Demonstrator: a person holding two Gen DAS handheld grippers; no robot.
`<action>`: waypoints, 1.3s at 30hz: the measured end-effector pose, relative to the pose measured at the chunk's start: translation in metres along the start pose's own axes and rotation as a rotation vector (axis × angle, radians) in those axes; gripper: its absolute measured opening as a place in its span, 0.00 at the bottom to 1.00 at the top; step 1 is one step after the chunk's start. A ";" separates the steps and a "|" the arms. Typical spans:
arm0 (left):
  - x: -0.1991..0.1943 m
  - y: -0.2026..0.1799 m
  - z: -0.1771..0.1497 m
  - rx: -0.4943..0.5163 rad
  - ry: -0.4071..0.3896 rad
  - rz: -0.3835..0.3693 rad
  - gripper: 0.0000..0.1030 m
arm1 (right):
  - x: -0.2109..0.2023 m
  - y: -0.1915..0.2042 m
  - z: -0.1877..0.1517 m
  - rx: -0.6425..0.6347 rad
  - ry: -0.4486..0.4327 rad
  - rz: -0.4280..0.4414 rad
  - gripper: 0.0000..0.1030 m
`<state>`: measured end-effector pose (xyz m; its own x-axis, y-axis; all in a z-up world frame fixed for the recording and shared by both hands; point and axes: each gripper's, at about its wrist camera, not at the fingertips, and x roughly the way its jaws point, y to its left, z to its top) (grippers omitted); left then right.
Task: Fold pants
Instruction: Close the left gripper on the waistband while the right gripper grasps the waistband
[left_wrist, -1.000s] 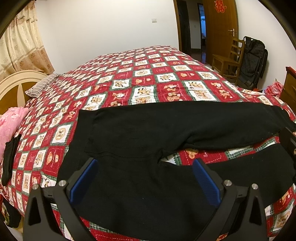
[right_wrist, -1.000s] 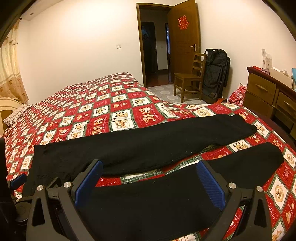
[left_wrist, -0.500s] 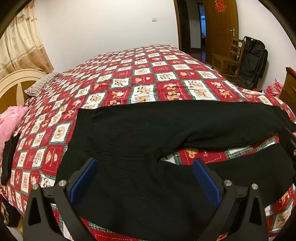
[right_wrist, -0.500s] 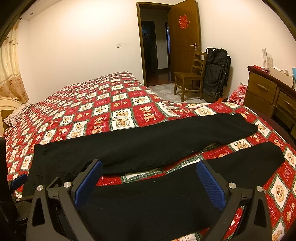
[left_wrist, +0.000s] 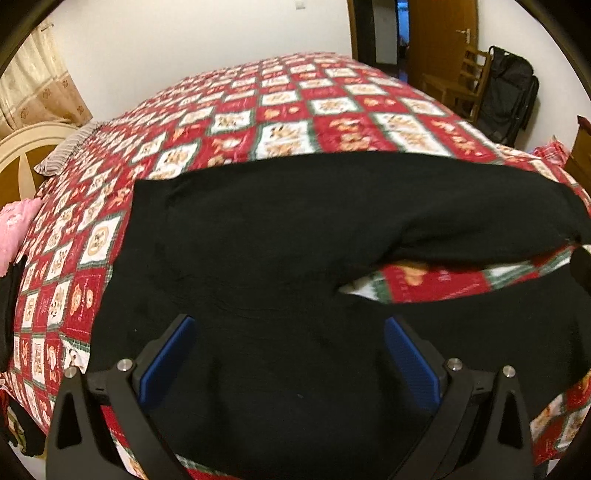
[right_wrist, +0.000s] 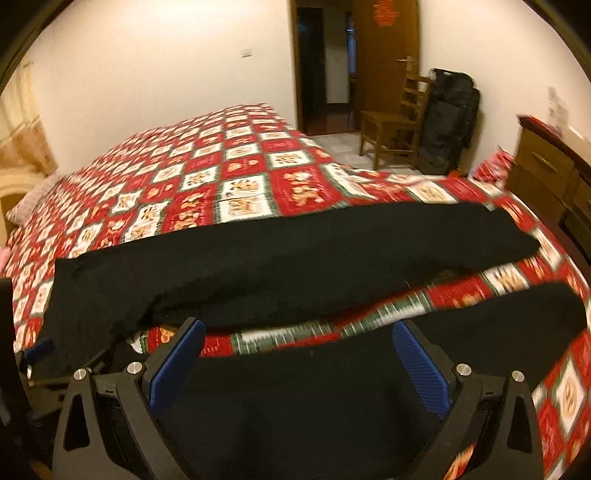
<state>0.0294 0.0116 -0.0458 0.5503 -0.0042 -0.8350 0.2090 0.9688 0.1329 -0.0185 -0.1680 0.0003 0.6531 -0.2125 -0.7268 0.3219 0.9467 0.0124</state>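
Black pants, red-white-green checked bedspread, blue-padded jaws, pink cloth

No text, label, brand or number can be read in either view. The red paper ornament on the wooden door and the quilt's printed squares are too blurred to make out.

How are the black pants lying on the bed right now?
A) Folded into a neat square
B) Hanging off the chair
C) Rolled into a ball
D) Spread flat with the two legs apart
D: the pants lie spread on the bed, a strip of quilt showing between the far leg and the near leg, with both grippers open above them.
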 end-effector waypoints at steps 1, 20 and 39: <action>0.004 0.004 0.004 0.001 0.005 0.005 1.00 | 0.006 0.003 0.009 -0.032 -0.001 0.028 0.99; 0.099 0.060 0.086 -0.053 0.036 0.116 1.00 | 0.179 0.070 0.081 -0.426 0.199 0.216 0.75; 0.100 0.078 0.085 -0.159 0.068 0.019 1.00 | 0.127 0.074 0.074 -0.485 0.049 0.325 0.05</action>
<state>0.1696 0.0653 -0.0737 0.4956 0.0265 -0.8682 0.0652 0.9956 0.0676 0.1387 -0.1429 -0.0406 0.6293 0.1077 -0.7697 -0.2478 0.9665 -0.0673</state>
